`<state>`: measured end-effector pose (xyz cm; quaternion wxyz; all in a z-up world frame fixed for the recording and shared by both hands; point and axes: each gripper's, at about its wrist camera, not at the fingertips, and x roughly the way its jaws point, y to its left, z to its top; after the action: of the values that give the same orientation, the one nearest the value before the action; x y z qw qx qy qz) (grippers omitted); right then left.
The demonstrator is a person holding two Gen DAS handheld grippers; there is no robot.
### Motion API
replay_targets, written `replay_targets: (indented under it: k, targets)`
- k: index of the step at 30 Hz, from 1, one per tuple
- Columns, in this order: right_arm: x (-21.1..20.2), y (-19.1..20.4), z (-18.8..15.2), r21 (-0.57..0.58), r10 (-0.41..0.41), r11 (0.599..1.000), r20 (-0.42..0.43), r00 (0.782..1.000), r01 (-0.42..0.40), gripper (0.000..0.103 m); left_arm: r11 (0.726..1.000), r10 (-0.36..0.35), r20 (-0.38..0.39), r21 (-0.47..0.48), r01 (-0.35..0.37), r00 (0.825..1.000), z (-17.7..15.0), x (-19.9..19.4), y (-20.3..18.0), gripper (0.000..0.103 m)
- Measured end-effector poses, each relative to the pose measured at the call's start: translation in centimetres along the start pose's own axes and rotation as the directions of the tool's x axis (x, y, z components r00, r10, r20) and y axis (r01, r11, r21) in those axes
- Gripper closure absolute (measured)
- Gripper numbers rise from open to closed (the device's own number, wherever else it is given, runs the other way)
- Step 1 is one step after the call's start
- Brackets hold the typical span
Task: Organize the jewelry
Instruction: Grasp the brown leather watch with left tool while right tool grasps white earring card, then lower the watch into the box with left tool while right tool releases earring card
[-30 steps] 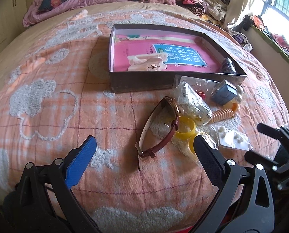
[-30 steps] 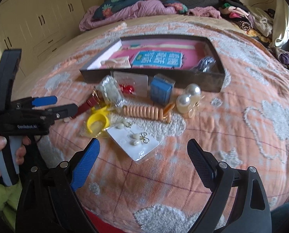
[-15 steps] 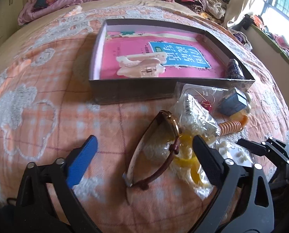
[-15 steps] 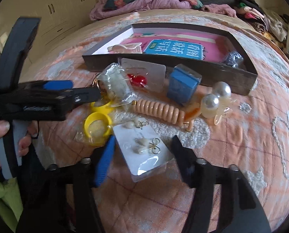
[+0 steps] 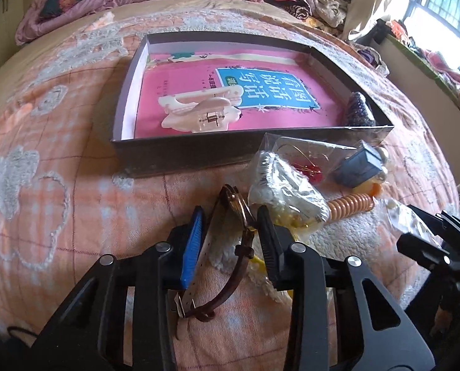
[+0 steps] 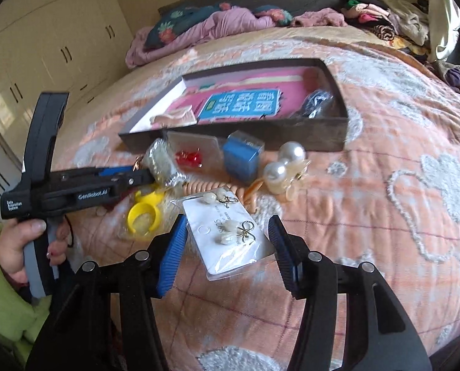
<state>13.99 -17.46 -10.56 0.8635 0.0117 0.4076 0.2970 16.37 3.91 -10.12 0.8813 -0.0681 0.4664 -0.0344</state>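
Spread over the bed, an orange quilt [image 6: 384, 142] with white tufted cloud shapes carries everything.

Nearest the left wrist camera, the left gripper [image 5: 230, 225] has just been closing its jaws; they now stand narrow around a wristwatch [image 5: 230, 238] with a brown strap, the blue pad against the pale side of the strap and the black finger right beside the watch case. Whether both pads press firmly cannot be told.

The right gripper [image 6: 228, 236] has also been closing and now stands partly open on either side of a white earring card [image 6: 226, 241] in a clear sleeve; the blue pad is at the card's left edge, the black one just off its right corner, and a firm grip cannot be confirmed.

Just beyond lie a yellow ring [image 6: 144, 215], a peach coil hair tie [image 5: 350, 205], a crinkled clear bag [image 5: 287, 191], a card of red earrings [image 6: 189, 156], a blue box [image 6: 242, 157] and two big pearls [image 6: 284, 162], all close together.

Farther off, a shallow dark tray [image 5: 180, 154] holds a pink booklet [image 5: 260, 105], a pale hair claw [image 5: 199, 113] and a dark beaded piece [image 5: 358, 111].

At the far end lie piled bedding [image 6: 199, 31] and clothes.
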Motion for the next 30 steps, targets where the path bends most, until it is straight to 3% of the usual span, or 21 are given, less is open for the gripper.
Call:
replay_targets:
  k: [4, 7, 18, 30]
  targets:
    - [-0.9, 0.2, 0.3, -0.003, 0.005, 1.0, 0.03, 1.0, -0.005, 0.051, 1.0, 0.006, 0.024, 0.001, -0.006, 1.0, -0.3, -1.5, 0.1, 0.077]
    - [-1.5, 0.3, 0.5, -0.009, 0.012, 1.0, 0.046, 0.999, -0.012, 0.051, 1.0, 0.001, 0.044, -0.012, -0.001, 0.999, -0.3, -2.8, 0.5, 0.088]
    - [-2.7, 1.0, 1.0, -0.021, 0.017, 1.0, 0.088, 0.996, -0.015, 0.051, 0.999, -0.003, 0.085, -0.032, 0.006, 0.996, -0.5, -5.2, 1.1, 0.088]
    - [-4.7, 1.4, 2.9, -0.029, 0.018, 0.999, 0.152, 0.988, -0.014, 0.051, 1.0, -0.017, 0.186, -0.023, 0.022, 0.982, 2.4, -8.6, 0.6, 0.088]
